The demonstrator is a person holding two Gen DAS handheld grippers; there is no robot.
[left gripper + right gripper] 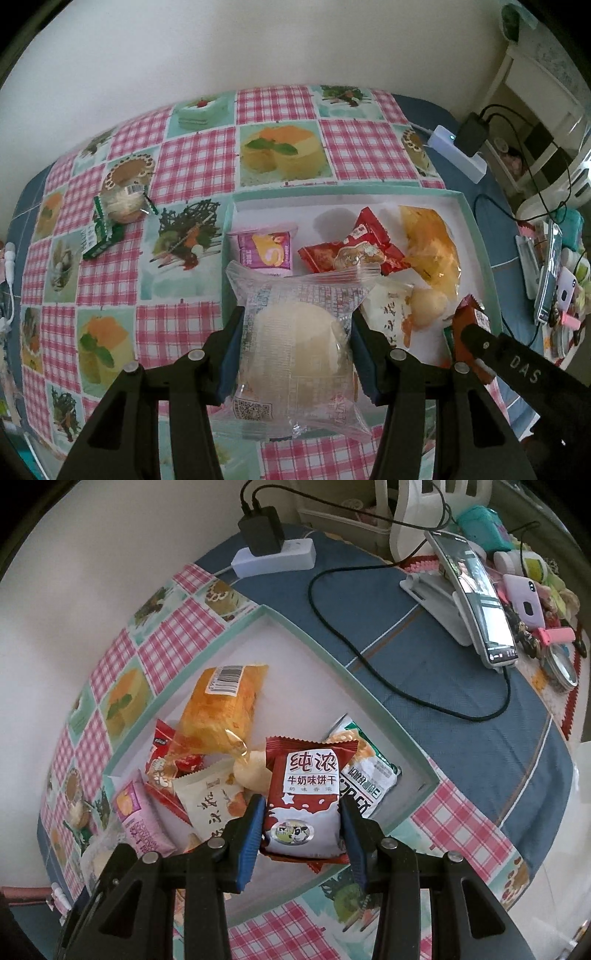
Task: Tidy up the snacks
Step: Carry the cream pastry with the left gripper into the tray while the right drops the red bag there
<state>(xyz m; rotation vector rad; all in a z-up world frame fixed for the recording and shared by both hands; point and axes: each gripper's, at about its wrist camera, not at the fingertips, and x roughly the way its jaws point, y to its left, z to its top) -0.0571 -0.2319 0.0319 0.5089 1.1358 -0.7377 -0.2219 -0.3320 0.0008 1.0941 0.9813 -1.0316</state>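
Observation:
My left gripper (297,332) is shut on a clear-wrapped pale round bun (295,347), held over the near left part of the shallow white tray (332,192) with a mint-green rim. My right gripper (301,814) is shut on a red and white milk biscuit pack (304,797), above the same tray (314,642). That pack and the right gripper's finger also show at the tray's right side as a red pack (471,325) in the left wrist view. In the tray lie a pink pack (264,249), red packs (354,247), an orange bag (430,243) and a white pack (391,314).
A wrapped round cake (123,201) and a green carton (99,238) lie on the checked cloth left of the tray. A white power strip with a black charger (273,550), a looping black cable (388,683), a phone on a stand (476,616) and small clutter sit to the right.

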